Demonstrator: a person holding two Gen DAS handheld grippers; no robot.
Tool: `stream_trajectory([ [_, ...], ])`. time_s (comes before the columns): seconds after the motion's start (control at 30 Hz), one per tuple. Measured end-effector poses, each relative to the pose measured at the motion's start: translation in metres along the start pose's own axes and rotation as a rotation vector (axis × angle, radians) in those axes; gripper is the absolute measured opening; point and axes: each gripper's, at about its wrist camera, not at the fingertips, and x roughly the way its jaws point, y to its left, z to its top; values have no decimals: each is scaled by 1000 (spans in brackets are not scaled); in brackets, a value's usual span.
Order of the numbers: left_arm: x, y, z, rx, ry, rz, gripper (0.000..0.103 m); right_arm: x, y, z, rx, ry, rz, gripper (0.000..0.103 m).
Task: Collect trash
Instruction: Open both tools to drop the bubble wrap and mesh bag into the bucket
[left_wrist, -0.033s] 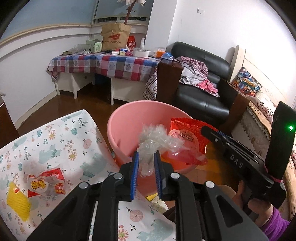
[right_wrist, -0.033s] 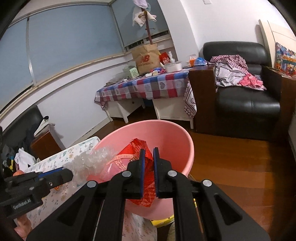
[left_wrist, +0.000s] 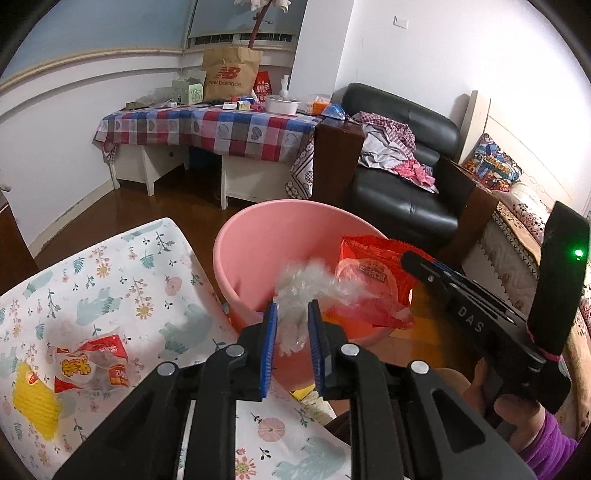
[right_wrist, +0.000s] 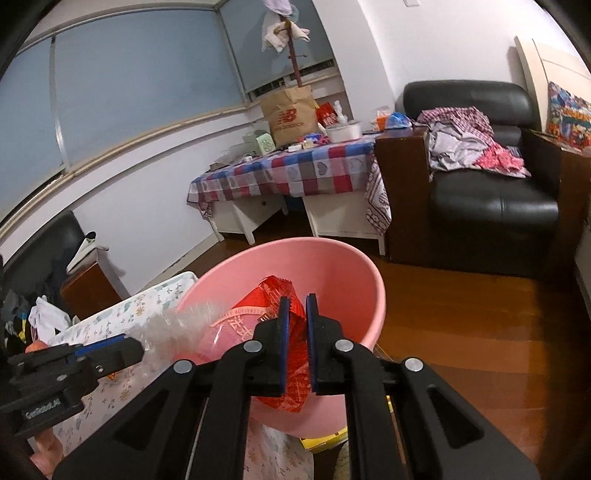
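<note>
A pink basin stands beside the floral table, and both grippers hover over it. My left gripper has its jaws opening. A crumpled clear plastic wrapper sits blurred between its blue pads, loose and above the basin's near rim. My right gripper is shut on a red snack bag that hangs over the basin. In the left wrist view, the right gripper reaches in from the right with the red bag at its tip.
The table with the floral cloth holds a red-and-white snack wrapper and a yellow scrap. Beyond lie a wooden floor, a checked-cloth table and a black armchair with clothes on it.
The left gripper's jaws have spread wider and the clear plastic between them now looks blurred and looser. The right gripper and its red bag have stayed put.
</note>
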Motion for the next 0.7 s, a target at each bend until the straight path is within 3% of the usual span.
stream_trajectory([
  [0.1, 1, 0, -2, 2, 1, -7, 29, 2, -4, -1, 14, 5, -6, 9],
  [0.23, -1, 2, -2, -5, -6, -11, 32, 2, -5, 0, 11, 1, -2, 13],
  [0.4, -10, 8, -3, -27, -18, -21, 37, 0, -1, -1, -4, -12, 0, 32],
  [0.7, -45, 26, -12, -49, -66, 14, 46, -12, 11, -1, -17, -8, 30, 34],
])
